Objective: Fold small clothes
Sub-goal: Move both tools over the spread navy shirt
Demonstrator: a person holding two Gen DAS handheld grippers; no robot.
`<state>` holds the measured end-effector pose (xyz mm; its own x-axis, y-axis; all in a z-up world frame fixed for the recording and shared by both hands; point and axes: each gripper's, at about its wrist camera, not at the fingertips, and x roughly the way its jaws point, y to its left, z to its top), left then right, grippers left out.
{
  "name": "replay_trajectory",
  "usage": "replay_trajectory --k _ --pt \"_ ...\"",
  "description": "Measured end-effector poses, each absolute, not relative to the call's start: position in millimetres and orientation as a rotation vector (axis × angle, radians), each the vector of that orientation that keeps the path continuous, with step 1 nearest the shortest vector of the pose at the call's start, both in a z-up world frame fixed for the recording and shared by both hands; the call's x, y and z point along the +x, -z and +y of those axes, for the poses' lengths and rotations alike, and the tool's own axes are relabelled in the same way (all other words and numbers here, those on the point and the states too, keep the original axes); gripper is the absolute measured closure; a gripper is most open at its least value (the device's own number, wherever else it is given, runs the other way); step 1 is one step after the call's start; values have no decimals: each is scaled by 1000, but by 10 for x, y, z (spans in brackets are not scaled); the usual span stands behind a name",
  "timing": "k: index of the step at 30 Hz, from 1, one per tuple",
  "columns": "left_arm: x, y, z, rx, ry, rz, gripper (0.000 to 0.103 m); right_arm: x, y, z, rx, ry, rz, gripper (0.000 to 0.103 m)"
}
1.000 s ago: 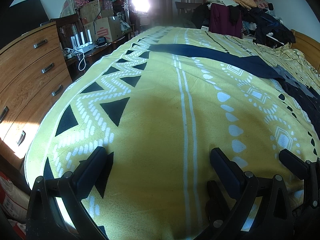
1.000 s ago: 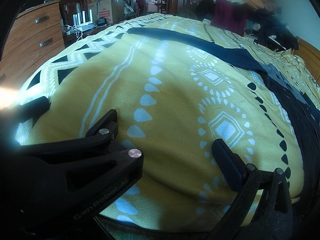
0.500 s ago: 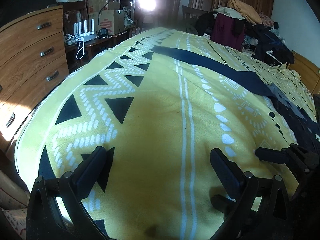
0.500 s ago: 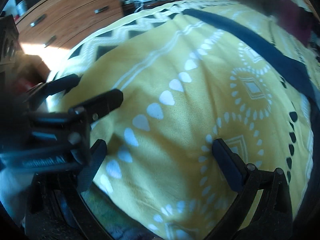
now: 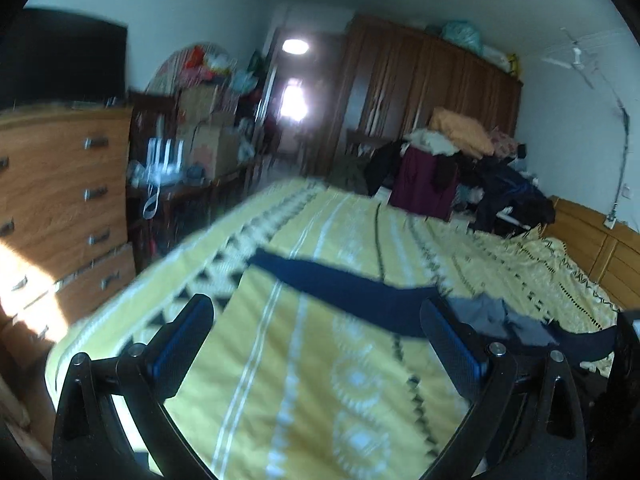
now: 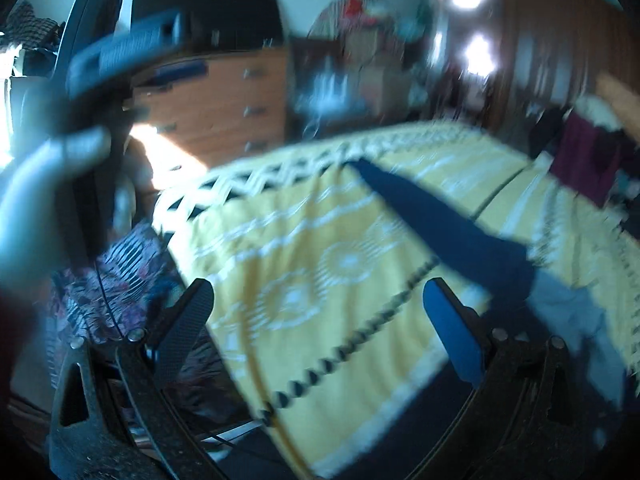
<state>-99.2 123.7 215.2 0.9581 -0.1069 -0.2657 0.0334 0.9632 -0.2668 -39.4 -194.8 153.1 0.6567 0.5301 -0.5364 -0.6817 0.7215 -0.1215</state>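
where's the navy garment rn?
Left wrist view: the navy garment lies diagonally across the yellow bedspread, ahead of the open left gripper, beside a grey cloth.

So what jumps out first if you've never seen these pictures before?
The big yellow patterned blanket fills the bed, with a long dark navy garment lying across it. Two open black grippers frame the bottom edges, the left gripper and right gripper. A heap of clothes is stacked at the bed's far end.
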Motion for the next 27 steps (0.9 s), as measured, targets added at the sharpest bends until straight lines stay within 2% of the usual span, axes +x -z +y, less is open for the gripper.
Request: replay_trajectory --k 2,4,6,7,9,11,16,17,19,21,27 --pt "-1142 -2809 1024 -216 102 89 0 -468 -1745 -2222 -332 -624 351 0" --pt "-1271 -3227 842 -205 141 -82 0 -397 -1762 -2400 -364 -524 258 0" --pt "-1255 -3393 745 -282 245 -161 0 -208 -1617 -2544 -420 -439 311 0" --pt "-1092 -3419 711 -339 325 -92 0 -45 -1475 -2640 -433 -416 397 0" --pt "-639 -3364 576 -418 390 183 0 172 -1243 -2854 -422 -384 508 0" --pt "-282 -3221 477 -467 423 377 0 285 -1025 -3007 -447 -332 557 0" --pt "295 -2843 581 -479 319 609 0 604 -550 -3417 -449 -255 708 0" --pt "561 -2441 644 -492 283 669 0 639 -515 -3536 -431 -241 735 0" --pt "791 -2330 901 -529 217 711 1 719 -475 -3700 -393 -220 770 0" --pt "1156 -1731 1077 -616 163 764 1 780 -490 -3892 -351 -216 794 0" --pt "1855 -858 1567 -804 -39 777 2 985 -392 -4036 -279 -228 832 0"
